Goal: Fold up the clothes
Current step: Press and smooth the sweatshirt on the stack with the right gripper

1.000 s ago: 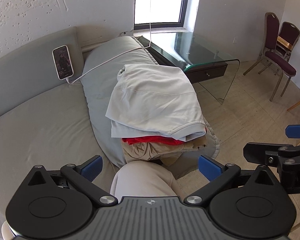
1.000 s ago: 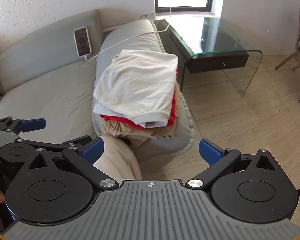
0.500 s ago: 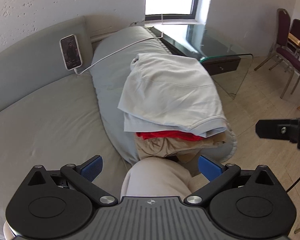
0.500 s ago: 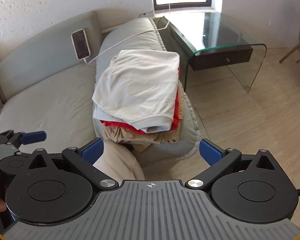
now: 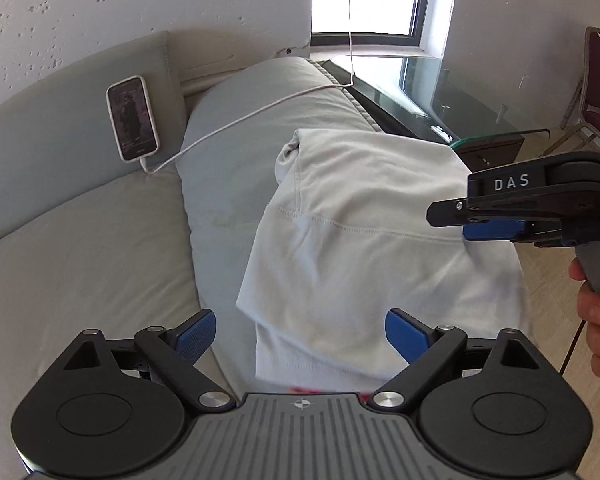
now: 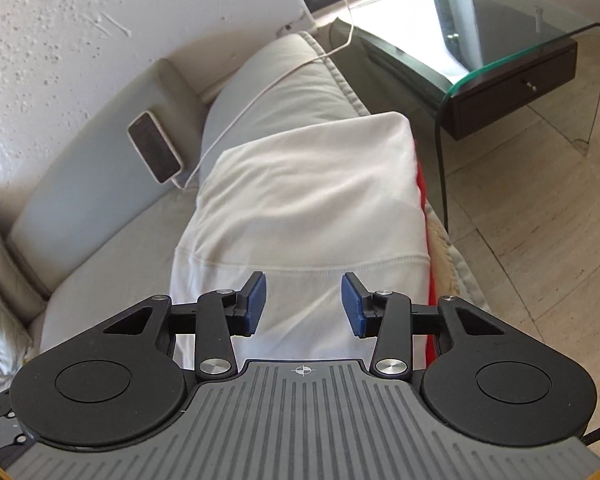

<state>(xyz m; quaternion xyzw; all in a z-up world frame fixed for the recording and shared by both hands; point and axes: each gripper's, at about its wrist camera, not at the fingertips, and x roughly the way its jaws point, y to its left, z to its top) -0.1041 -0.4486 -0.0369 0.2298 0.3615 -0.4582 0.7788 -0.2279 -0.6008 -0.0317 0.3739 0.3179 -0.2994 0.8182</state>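
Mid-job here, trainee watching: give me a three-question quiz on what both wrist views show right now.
1. True or false: the white garment lies on top of the clothes pile.
2. Which item leans against the sofa back? A) a remote B) a phone C) a book
3. Fill in: the right gripper has just been closing, yet its pads stand ____ over the white cloth, while the left gripper is wide open.

Key:
1. True; a red garment peeks out beneath it.
2. B; a white cable runs from it.
3. Apart; the cloth is not yet pinched.
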